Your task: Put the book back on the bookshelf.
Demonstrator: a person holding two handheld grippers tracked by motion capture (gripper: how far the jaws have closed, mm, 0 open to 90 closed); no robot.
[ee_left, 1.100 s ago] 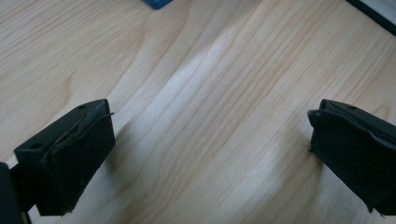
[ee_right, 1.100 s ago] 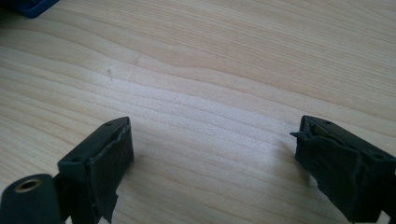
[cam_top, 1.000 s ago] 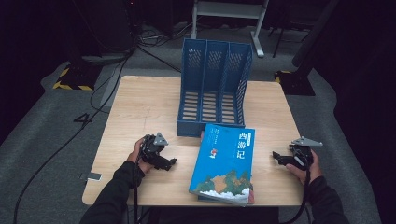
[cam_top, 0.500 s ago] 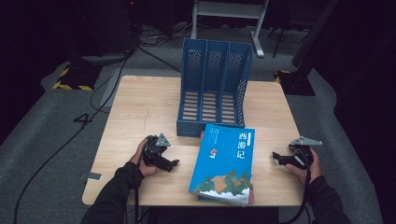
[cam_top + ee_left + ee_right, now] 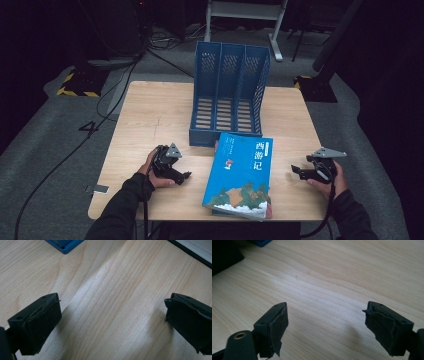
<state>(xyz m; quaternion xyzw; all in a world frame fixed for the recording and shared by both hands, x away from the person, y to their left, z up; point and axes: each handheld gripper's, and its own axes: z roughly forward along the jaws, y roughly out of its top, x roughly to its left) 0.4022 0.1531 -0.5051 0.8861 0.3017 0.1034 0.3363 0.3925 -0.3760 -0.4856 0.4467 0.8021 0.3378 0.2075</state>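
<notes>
Wood-grain table on grey carpet, dark room around.

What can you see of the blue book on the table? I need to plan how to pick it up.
The blue softcover book lies flat and closed, cover up, between the two hand-held grippers and touching neither. White characters run down its upper right; a green and tan landscape fills the bottom. Its far edge sits against the blue plastic file rack; its near corner reaches the edge of the light wooden table.

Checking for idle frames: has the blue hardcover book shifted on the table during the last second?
No. The blue hardcover book lies at the same spot, its far edge just before the blue plastic file rack.
</notes>
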